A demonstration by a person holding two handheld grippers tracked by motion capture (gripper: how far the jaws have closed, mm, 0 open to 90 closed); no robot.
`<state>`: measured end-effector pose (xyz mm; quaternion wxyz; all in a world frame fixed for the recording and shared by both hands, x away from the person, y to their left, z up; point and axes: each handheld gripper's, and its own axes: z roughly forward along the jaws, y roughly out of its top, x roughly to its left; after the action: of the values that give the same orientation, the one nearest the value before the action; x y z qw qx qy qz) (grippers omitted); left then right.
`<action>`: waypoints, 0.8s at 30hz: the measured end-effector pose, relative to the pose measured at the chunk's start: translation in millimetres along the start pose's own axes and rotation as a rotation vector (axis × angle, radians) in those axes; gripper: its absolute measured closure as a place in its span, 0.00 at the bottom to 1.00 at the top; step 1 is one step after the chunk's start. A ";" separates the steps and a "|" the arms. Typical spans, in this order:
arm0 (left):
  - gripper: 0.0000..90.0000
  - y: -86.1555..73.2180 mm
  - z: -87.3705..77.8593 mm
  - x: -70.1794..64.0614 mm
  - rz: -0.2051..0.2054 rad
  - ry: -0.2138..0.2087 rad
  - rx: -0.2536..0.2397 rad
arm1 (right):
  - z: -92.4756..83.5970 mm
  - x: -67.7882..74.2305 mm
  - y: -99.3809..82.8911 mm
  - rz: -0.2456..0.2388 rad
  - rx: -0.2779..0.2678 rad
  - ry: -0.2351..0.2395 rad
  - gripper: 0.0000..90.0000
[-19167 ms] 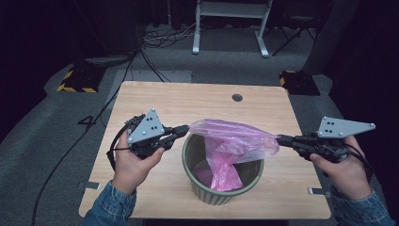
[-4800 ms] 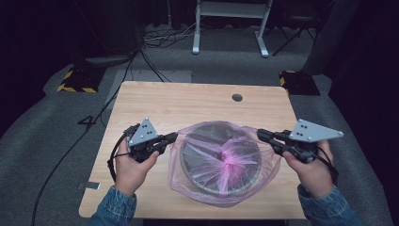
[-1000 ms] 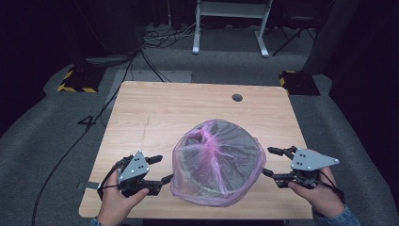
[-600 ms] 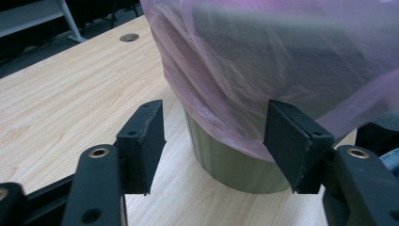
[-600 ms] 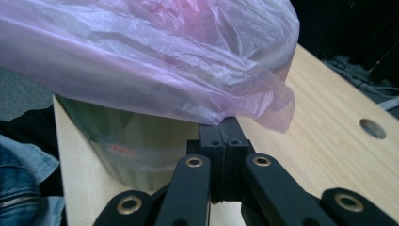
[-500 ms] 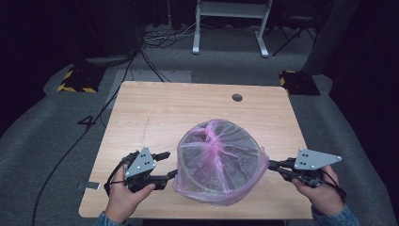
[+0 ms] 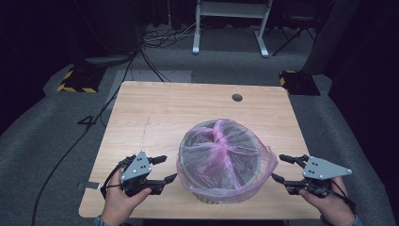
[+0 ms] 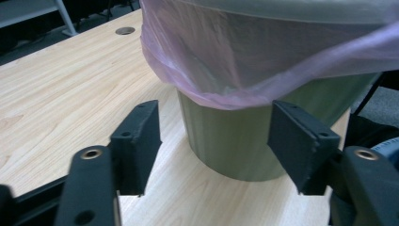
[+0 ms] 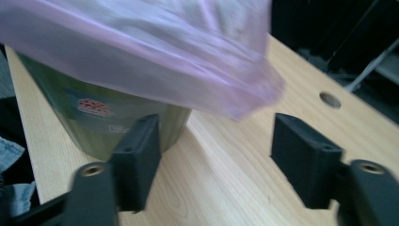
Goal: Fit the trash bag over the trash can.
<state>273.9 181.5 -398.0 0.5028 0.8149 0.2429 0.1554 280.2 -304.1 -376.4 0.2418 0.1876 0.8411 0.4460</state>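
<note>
- The left gripper sits at the near left of the bench. Its jaws have just opened wider and hold nothing.
- The right gripper sits at the near right. Its jaws have just sprung wide apart, with nothing between them.
- Between them stands the green bin, near the front edge.
- The pink bag covers its top and hangs over the rim.

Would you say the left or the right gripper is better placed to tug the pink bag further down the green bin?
Probably the right gripper: the pink bag flares toward it there, and its fingers, just reopened, hold nothing. The left gripper faces the green bin below the bag's hem.
</note>
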 end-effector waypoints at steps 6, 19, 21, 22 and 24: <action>0.32 7.4 3.2 -17.4 0.047 -0.047 -0.019 | 6.1 8.8 16.4 0.013 -0.037 0.019 0.45; 0.66 20.2 15.4 -27.6 0.094 -0.091 -0.056 | 10.9 19.1 27.8 0.095 -0.011 0.145 0.99; 0.86 20.1 13.7 -25.5 0.076 -0.095 -0.057 | 10.2 20.1 26.8 0.093 -0.007 0.157 1.00; 0.94 19.9 13.7 -25.1 0.064 -0.097 -0.054 | 10.3 20.3 25.7 0.094 -0.002 0.164 1.00; 1.00 18.6 16.8 -24.2 0.061 -0.098 -0.030 | 11.9 19.9 22.1 0.096 0.015 0.176 1.00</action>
<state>266.5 148.7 -389.0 0.5215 0.8208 0.1907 0.1341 273.1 -273.9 -368.3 0.1441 0.1894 0.8524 0.4656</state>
